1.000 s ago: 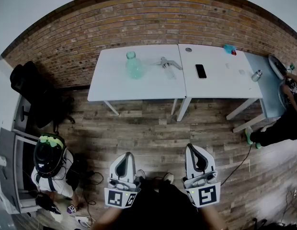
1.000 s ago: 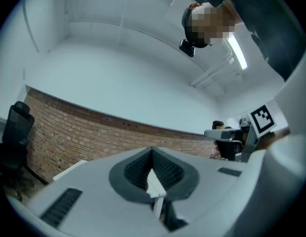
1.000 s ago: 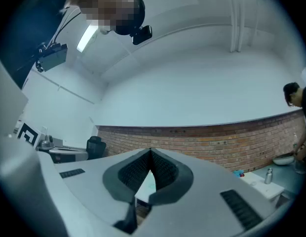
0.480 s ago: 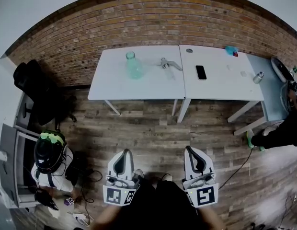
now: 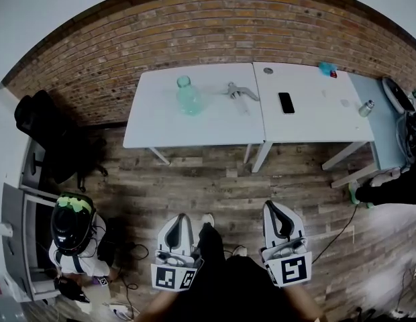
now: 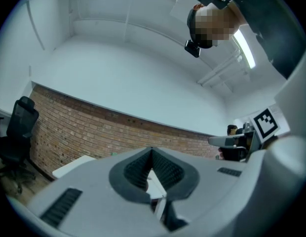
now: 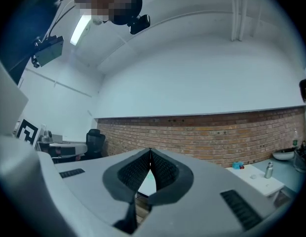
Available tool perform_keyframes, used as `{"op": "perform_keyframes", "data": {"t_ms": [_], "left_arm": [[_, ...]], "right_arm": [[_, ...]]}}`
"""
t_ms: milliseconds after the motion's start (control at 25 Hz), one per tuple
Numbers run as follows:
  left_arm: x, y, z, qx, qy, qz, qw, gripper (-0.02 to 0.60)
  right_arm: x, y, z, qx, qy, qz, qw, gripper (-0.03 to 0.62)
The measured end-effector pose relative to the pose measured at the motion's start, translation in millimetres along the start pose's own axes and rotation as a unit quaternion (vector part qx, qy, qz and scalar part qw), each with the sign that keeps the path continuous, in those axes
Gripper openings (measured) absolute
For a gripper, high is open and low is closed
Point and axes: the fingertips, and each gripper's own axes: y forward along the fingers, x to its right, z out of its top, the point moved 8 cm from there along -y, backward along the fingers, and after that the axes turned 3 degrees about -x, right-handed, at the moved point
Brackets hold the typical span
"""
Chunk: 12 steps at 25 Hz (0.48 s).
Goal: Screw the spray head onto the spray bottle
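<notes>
A pale green spray bottle (image 5: 188, 94) without its head stands upright on the left white table (image 5: 154, 123). The spray head (image 5: 239, 94) lies on its side to the bottle's right, near the seam between the two tables. Both grippers are low in the head view, far from the tables and over the wooden floor. My left gripper (image 5: 180, 219) is shut and holds nothing. My right gripper (image 5: 276, 206) is shut and empty too. In the left gripper view (image 6: 151, 149) and the right gripper view (image 7: 150, 151) the jaws meet at the tips, pointing level toward the brick wall.
A black phone (image 5: 286, 102) lies on the right table (image 5: 315, 123), with a small blue object (image 5: 326, 68) at its back edge. A small bottle (image 5: 366, 108) stands on a grey table further right. A person in a helmet (image 5: 72, 220) crouches at the left. A black office chair (image 5: 43, 136) stands by the wall.
Both grippers have shifted slightly down and right in the head view. The tables have drifted slightly right in the picture. A foot now shows between the grippers.
</notes>
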Motion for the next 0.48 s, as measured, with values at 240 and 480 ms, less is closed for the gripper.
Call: {"op": "perform_keyframes", "data": {"t_ms": [240, 480], "left_arm": [[-48, 51, -2, -0.016, -0.004, -0.022, 0.9996, 0.002], [-105, 103, 11, 0.000, 0.003, -0.041, 0.9992, 0.002]], "right_arm": [[-7, 62, -1, -0.028, 0.005, -0.039, 0.999, 0.005], [-19, 132, 10, -0.013, 0.003, -0.039, 0.999, 0.006]]}}
